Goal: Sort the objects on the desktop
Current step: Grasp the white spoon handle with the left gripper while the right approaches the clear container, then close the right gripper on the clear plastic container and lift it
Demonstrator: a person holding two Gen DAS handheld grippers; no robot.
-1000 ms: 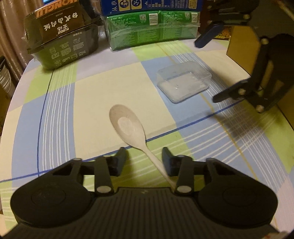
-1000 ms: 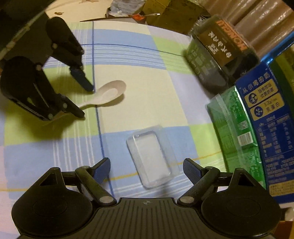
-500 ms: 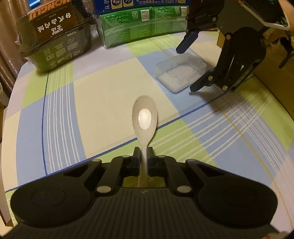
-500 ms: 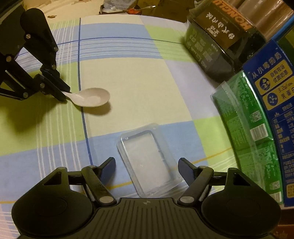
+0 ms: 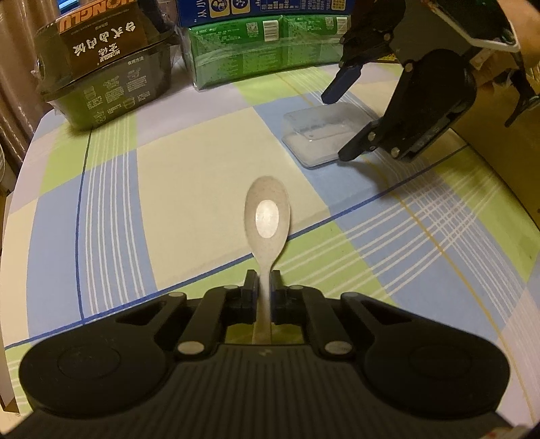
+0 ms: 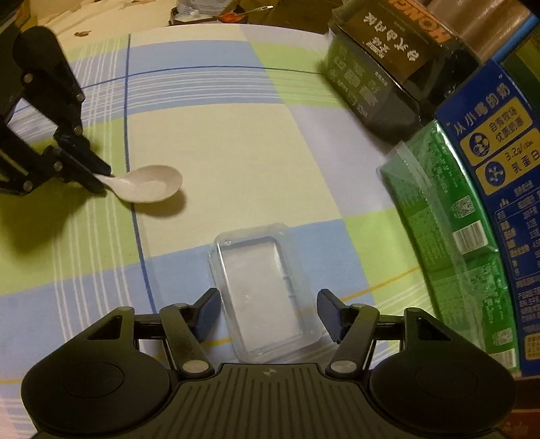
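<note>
A beige spoon (image 5: 267, 216) is held by its handle in my left gripper (image 5: 264, 287), which is shut on it, bowl pointing forward and lifted a little above the checked tablecloth. The spoon (image 6: 148, 185) and the left gripper (image 6: 101, 180) also show at the left of the right wrist view. A clear plastic box (image 6: 263, 290) lies on the cloth between the fingers of my open right gripper (image 6: 268, 315). The box (image 5: 324, 133) and the right gripper (image 5: 341, 125) show at the upper right of the left wrist view.
A dark instant-noodle bowl (image 5: 104, 67) and green packs (image 5: 263, 54) under a blue carton (image 5: 263, 8) stand along the table's far side. They line the right side in the right wrist view (image 6: 449, 209). A brown cardboard box (image 5: 506, 145) stands at the right.
My left gripper closed on the spoon handle and raised it, so the spoon now points straight ahead. My right gripper moved forward around the clear box.
</note>
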